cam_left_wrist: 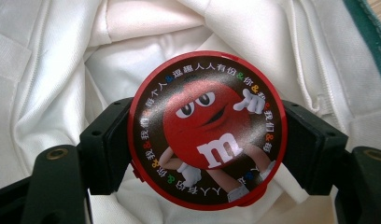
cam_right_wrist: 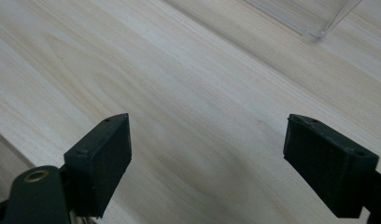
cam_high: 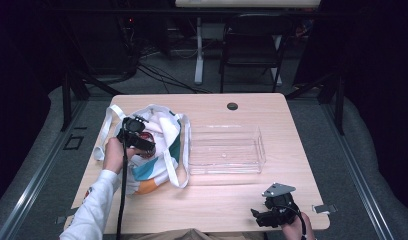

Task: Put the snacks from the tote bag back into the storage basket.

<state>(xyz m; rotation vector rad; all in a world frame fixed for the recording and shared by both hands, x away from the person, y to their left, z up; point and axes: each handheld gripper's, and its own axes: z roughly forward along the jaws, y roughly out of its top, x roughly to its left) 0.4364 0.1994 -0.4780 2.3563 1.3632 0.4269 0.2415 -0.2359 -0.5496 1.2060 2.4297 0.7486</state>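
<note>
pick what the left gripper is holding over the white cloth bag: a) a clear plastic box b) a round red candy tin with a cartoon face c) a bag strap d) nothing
b: in the left gripper view the left gripper has its jaws closed on either side of the round red candy tin with a cartoon face, above the white cloth bag; the clear plastic box sits apart on the table.

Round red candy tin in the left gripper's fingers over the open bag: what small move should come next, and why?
Probably lift the tin clear of the tote bag and carry it toward the clear bin. The left gripper clamps it on both sides, and the bin sits beside the bag.
</note>
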